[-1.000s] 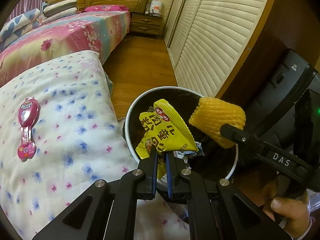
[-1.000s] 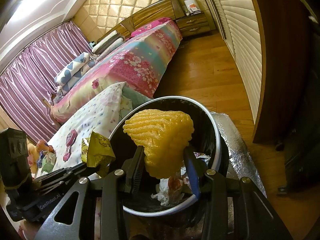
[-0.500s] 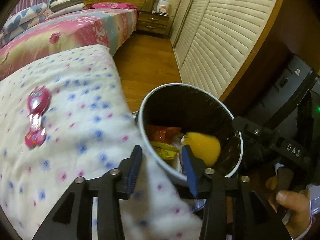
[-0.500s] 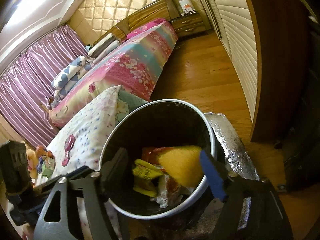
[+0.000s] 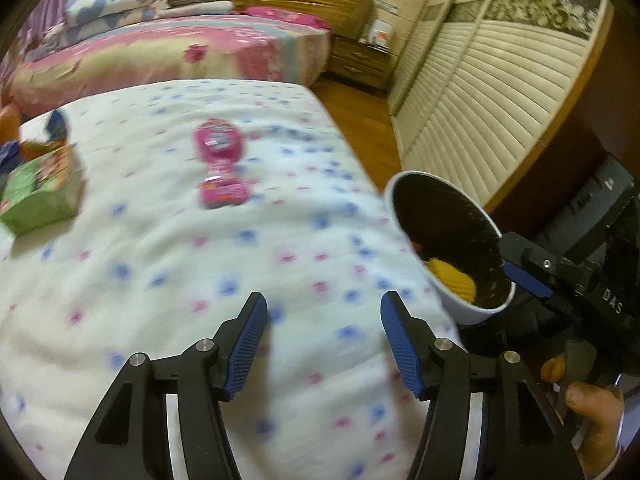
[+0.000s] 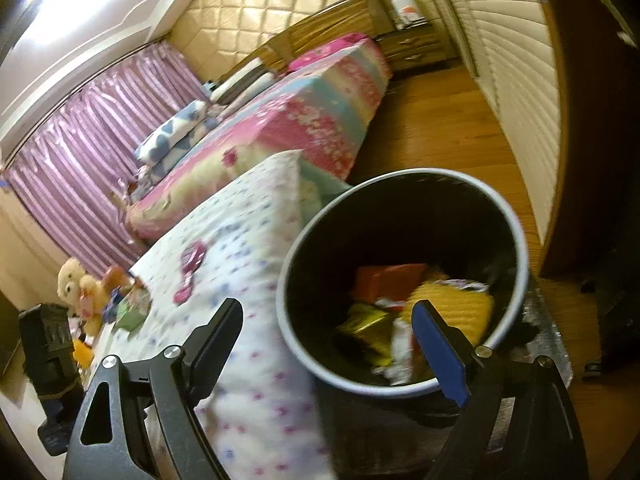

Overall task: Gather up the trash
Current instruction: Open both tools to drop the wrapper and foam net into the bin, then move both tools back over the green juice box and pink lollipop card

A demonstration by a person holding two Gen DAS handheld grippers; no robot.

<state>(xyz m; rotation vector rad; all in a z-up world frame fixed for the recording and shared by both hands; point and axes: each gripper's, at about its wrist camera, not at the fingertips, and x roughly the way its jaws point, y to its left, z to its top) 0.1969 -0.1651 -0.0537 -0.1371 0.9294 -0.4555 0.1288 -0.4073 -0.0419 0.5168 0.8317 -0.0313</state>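
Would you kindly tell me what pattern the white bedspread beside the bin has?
Small blue and pink dots on the white bedspread; clearest in the left wrist view.

A white quilt (image 5: 168, 264) dotted with blue and pink covers the near bed. A pink toy package (image 5: 219, 166) lies flat on it. Left of that package sits a green box (image 5: 38, 196), near the quilt's edge. Right of the package, off the quilt's side, the trash bin (image 5: 460, 300) stands against it.
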